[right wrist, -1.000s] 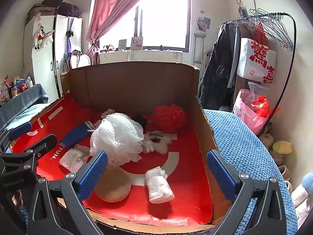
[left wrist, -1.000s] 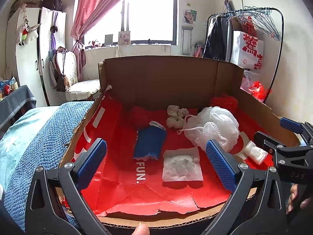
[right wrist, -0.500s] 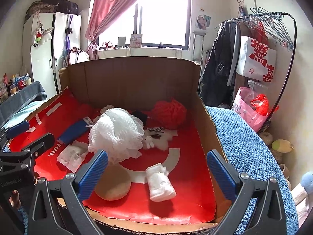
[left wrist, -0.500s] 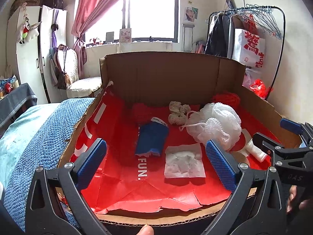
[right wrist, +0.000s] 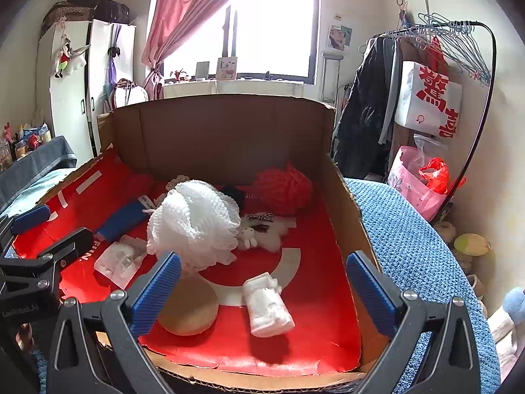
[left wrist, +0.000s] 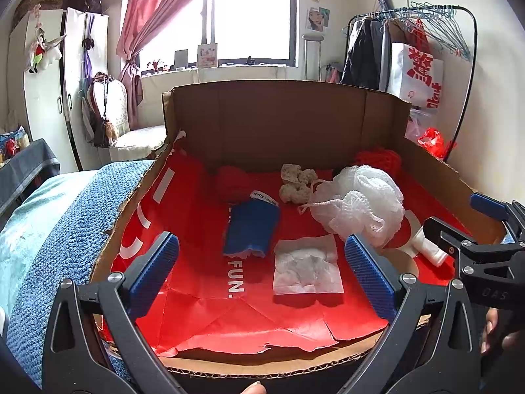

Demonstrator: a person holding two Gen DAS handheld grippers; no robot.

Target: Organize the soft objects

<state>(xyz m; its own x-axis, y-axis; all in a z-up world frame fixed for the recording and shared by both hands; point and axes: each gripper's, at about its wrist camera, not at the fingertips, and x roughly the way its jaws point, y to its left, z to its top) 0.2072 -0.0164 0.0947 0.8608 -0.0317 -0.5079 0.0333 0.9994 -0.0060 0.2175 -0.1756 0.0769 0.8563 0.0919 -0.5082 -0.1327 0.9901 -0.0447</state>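
Soft things lie loose in the box [left wrist: 288,118], none lifted yet; I judge this the approach step. From my left hand-held gripper [left wrist: 262,269], jaws wide and empty, the pouch [left wrist: 251,226] sits at 12 o'clock and the packet [left wrist: 306,266] at 1. My right hand-held gripper [right wrist: 262,290], also wide, faces the roll [right wrist: 267,305]; the puff [right wrist: 193,220] is at 11. Next I must pick one target, possibly gauze, and descend.

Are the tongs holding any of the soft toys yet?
No. Both the left tongs and right tongs are wide open and empty above the red-lined cardboard box.
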